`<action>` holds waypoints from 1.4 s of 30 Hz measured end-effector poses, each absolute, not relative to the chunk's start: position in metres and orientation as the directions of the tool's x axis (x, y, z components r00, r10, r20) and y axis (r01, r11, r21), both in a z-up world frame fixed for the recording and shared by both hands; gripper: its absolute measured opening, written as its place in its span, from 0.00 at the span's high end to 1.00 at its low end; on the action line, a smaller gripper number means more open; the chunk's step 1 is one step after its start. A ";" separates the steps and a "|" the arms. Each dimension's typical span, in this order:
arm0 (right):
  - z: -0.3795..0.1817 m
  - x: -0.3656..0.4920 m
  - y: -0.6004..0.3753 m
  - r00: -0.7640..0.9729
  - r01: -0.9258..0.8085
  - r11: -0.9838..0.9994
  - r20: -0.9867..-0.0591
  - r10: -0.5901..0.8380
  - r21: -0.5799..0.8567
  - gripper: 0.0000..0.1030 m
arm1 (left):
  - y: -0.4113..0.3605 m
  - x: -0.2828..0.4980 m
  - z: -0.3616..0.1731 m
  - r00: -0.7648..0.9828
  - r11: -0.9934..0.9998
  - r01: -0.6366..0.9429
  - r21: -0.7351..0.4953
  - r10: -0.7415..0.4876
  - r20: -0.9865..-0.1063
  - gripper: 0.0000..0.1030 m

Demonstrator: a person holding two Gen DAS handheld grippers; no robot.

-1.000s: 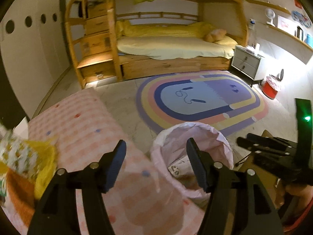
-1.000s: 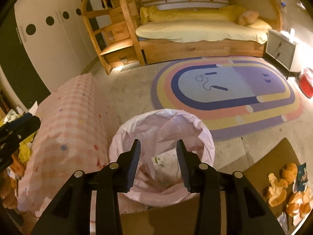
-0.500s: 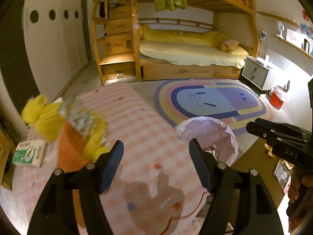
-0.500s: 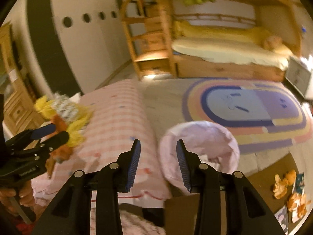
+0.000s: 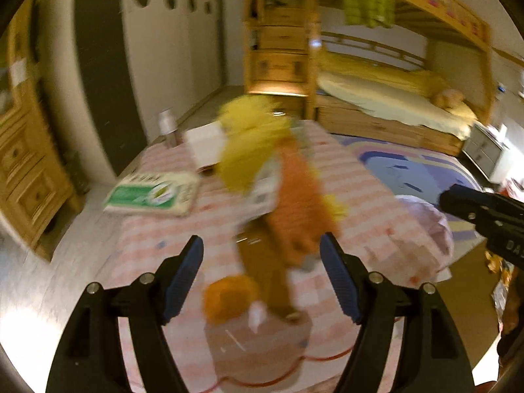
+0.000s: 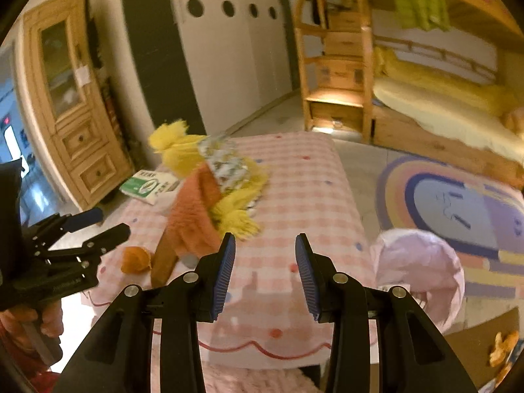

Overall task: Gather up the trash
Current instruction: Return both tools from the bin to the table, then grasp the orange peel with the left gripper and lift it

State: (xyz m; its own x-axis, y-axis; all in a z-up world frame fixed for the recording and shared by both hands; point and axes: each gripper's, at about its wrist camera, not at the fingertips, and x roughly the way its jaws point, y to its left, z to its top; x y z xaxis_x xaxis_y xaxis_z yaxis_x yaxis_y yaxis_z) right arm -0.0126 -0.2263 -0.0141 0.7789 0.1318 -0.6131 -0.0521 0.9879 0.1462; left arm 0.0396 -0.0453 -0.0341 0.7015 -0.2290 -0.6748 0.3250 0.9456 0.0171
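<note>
A table with a pink checked cloth holds an orange peel, a green-and-white packet and a yellow-and-orange stuffed toy. My left gripper is open and empty, just above the peel and the toy's lower end. It also shows in the right wrist view. My right gripper is open and empty over the table's near edge. A bin with a pink liner stands right of the table.
More orange peels lie on a brown mat at the lower right. A small bottle and a white card stand at the table's far end. A wooden cabinet, a bunk bed and a rainbow rug surround the table.
Both grippers have swung left from over the bin to the table. The toy, packet and orange peel have come into the middle of both views. Both grippers stay open.
</note>
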 end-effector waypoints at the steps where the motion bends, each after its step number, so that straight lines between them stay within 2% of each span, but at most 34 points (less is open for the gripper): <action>1: -0.014 -0.011 -0.219 0.778 -0.065 0.989 -0.615 0.133 0.131 0.61 | -0.033 0.042 -0.037 0.703 0.955 0.296 0.011 -0.209 -0.680 0.31; 9: -0.021 -0.005 -0.195 0.756 -0.088 0.992 -0.643 0.123 0.086 0.61 | 0.016 0.038 -0.058 0.679 0.979 0.203 -0.018 -0.155 -0.718 0.31; 14: -0.028 -0.002 -0.191 0.742 -0.080 0.993 -0.661 0.114 0.082 0.61 | 0.021 0.037 -0.082 0.620 0.969 0.242 -0.055 -0.198 -0.759 0.31; 20: -0.033 -0.001 -0.188 0.730 -0.070 0.995 -0.676 0.099 0.070 0.61 | 0.002 0.045 -0.095 0.589 0.942 0.331 -0.057 -0.253 -0.767 0.37; 22: -0.034 0.000 -0.188 0.727 -0.067 0.995 -0.680 0.095 0.068 0.61 | -0.004 0.051 -0.101 0.566 0.936 0.347 -0.060 -0.260 -0.782 0.43; 26: -0.036 -0.002 -0.189 0.722 -0.062 0.996 -0.686 0.086 0.060 0.61 | -0.007 0.059 -0.110 0.531 0.920 0.379 -0.103 -0.307 -0.790 0.49; 27: -0.036 -0.001 -0.189 0.720 -0.061 0.996 -0.689 0.085 0.059 0.61 | -0.007 0.061 -0.112 0.524 0.915 0.386 -0.115 -0.320 -0.789 0.54; 28: -0.037 -0.001 -0.188 0.718 -0.062 0.996 -0.691 0.085 0.058 0.61 | -0.007 0.060 -0.111 0.528 0.912 0.394 -0.114 -0.326 -0.784 0.64; 31: -0.036 -0.001 -0.182 0.715 -0.070 0.996 -0.694 0.083 0.048 0.61 | -0.005 0.056 -0.108 0.528 0.905 0.406 -0.126 -0.345 -0.776 0.76; 34: -0.033 0.001 -0.174 0.715 -0.086 0.995 -0.693 0.090 0.041 0.61 | 0.008 0.051 -0.098 0.574 0.917 0.381 -0.115 -0.332 -0.749 0.80; 42: -0.007 0.027 -0.129 0.742 -0.176 0.983 -0.649 0.166 0.050 0.55 | 0.063 0.050 -0.056 0.701 0.969 0.240 -0.060 -0.216 -0.679 0.80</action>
